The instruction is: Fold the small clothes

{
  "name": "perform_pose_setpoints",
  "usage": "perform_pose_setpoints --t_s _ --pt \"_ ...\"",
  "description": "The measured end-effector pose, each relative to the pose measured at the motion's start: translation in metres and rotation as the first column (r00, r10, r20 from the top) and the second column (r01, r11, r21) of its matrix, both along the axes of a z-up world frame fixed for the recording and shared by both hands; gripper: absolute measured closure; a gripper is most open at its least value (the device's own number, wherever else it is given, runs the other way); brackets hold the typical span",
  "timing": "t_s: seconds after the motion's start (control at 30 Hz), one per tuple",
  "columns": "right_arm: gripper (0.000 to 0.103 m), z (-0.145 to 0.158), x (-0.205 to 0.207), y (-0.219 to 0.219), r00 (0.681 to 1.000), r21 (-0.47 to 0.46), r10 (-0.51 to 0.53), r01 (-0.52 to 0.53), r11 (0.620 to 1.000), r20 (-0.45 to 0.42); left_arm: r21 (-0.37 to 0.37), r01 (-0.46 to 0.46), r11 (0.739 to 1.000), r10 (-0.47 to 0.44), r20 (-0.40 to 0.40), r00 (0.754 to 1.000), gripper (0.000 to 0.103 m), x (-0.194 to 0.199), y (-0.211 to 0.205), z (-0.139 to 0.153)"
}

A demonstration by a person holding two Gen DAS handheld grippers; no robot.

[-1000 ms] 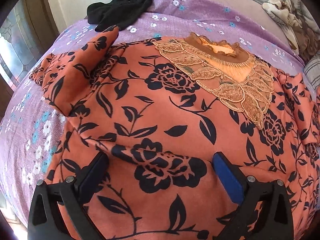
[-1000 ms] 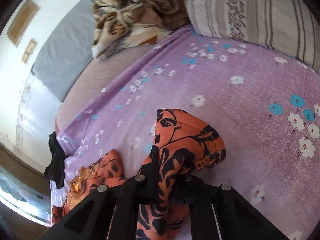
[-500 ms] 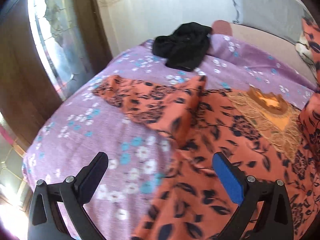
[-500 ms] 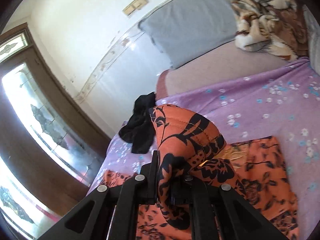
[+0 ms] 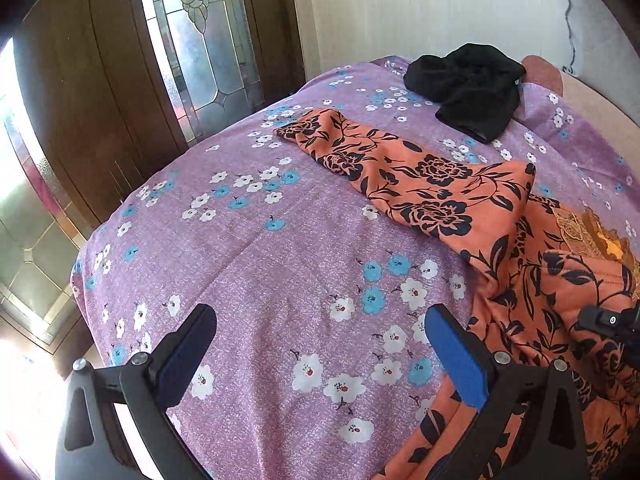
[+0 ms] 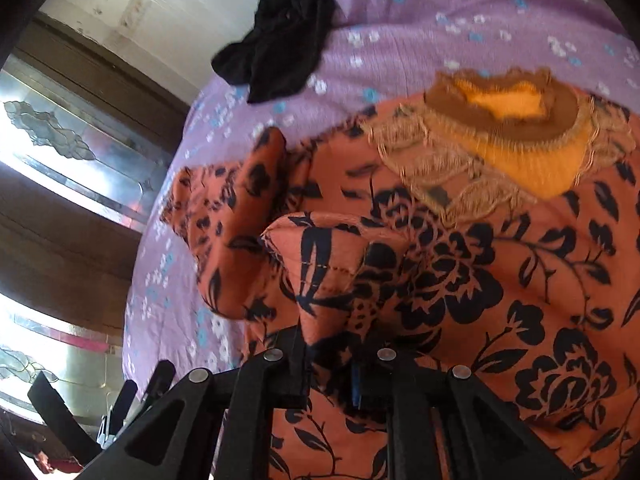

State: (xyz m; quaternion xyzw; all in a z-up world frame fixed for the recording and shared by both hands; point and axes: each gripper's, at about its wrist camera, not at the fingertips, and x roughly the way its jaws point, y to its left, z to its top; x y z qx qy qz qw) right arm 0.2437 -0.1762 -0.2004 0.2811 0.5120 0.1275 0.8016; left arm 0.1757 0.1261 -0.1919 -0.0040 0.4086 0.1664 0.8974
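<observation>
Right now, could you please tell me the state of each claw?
Left claw: open, empty, over the purple bedsheet.
Right claw: holding the orange floral garment; jaws just began easing open.

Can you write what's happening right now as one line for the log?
task: fold top | left hand-held gripper: open, empty, over bedsheet | right hand-held gripper: jaws just opening, sleeve between them, over orange top
</observation>
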Motion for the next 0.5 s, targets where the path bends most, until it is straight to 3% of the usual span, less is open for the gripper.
perform_pose_setpoints --t_s 0.13,0.33,0.37,0.4,0.47,0.5 --pt "0.086 0.001 -0.009 -0.009 1.000 0.056 0.026 -0.027 0.998 0.015 0.029 0.001 1.000 -0.001 0.006 1.000 0.000 0.001 -0.009 -0.001" --pt "0.073 0.024 -0.032 -0.041 0.996 0.174 0.041 -0.054 0.983 0.077 0.045 -0.006 0.999 0.006 -0.001 1.000 0.000 0.005 -0.023 0.001" --pt "0.060 0.029 -0.036 -0.046 0.995 0.192 0.038 -0.054 0.980 0.089 0.051 -0.001 0.999 0.001 0.001 1.000 0.000 0.004 -0.026 0.002" --pt "0.032 0.033 -0.041 -0.053 0.994 0.205 0.020 -0.041 0.978 0.105 0.060 0.003 0.998 -0.004 0.004 1.000 0.000 0.003 -0.029 0.003" --pt "0.017 0.045 -0.048 -0.063 0.986 0.237 -0.038 -0.001 0.971 0.162 0.079 0.008 0.997 -0.009 0.009 1.000 0.000 0.000 -0.033 0.007" --pt "0.017 0.050 -0.049 -0.065 0.983 0.265 -0.038 -0.011 0.964 0.180 0.086 0.010 0.996 -0.011 0.012 1.000 0.000 -0.002 -0.034 0.008"
